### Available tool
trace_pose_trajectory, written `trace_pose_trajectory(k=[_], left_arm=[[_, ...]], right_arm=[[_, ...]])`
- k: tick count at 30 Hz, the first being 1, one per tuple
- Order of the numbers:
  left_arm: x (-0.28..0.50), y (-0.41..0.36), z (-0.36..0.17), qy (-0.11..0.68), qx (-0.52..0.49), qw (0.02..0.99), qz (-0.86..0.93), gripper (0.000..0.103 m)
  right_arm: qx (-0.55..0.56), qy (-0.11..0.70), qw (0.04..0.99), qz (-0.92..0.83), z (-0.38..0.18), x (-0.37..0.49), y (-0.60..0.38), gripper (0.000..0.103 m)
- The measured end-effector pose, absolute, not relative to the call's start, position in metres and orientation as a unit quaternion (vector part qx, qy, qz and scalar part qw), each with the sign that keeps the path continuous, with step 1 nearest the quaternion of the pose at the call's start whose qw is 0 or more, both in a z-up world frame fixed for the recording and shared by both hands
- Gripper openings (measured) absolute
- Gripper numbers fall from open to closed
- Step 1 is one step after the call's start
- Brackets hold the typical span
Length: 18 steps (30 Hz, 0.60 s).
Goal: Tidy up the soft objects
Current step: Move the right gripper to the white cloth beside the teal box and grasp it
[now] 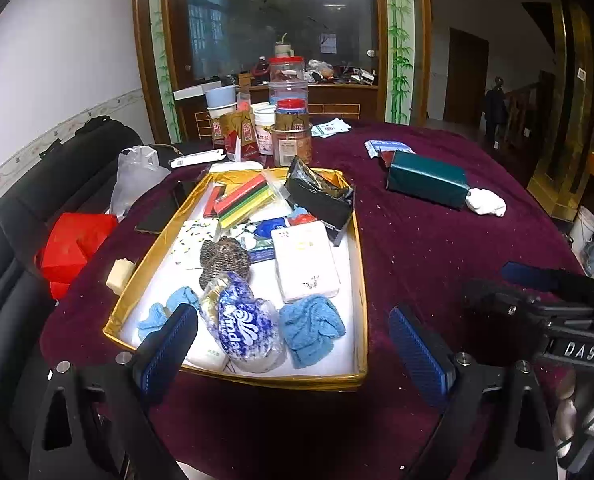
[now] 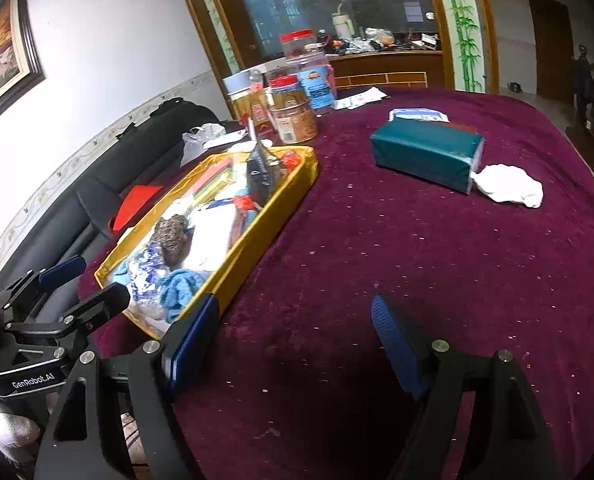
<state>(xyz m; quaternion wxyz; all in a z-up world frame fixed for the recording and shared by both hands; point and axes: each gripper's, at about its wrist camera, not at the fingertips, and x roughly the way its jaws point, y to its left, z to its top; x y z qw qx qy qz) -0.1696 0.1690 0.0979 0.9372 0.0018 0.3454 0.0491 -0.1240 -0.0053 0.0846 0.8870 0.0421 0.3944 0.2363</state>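
A gold-rimmed box (image 1: 361, 264) on the maroon tablecloth holds soft things: a blue cloth (image 1: 311, 330), a blue-and-white tissue pack (image 1: 243, 328), a white tissue pack (image 1: 305, 262), a dark scrubber (image 1: 225, 258) and coloured sponges (image 1: 243, 200). The box also shows in the right wrist view (image 2: 293, 192). A green tissue pack (image 1: 427, 184) (image 2: 425, 154) and a white cloth (image 1: 485, 202) (image 2: 511, 186) lie on the table to the right. My left gripper (image 1: 293, 350) is open and empty over the box's near end. My right gripper (image 2: 297, 336) is open and empty above bare tablecloth, right of the box.
Jars, cups and packets (image 1: 287, 120) stand behind the box. A red bag (image 1: 73, 248), a plastic bag (image 1: 135, 178) and a black sofa (image 1: 25, 208) are at the left. A blue-white packet (image 1: 387, 148) lies behind the green pack. The table edge curves at the right.
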Motion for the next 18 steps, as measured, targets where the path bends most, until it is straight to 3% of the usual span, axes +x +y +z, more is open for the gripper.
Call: trace_pose_trajectory(k=[10, 18], left_arm=[[-0.162, 0.151, 0.089, 0.366, 0.012, 0.930, 0.027, 0.098], [-0.161, 0.121, 0.086, 0.372, -0.016, 0.923, -0.099, 0.098]], right_arm=[[0.073, 0.396, 0.903, 0.149, 0.083, -0.095, -0.092, 0.078], [0.149, 0.417, 0.895, 0.052, 0.072, -0.042, -0.190, 0.078]])
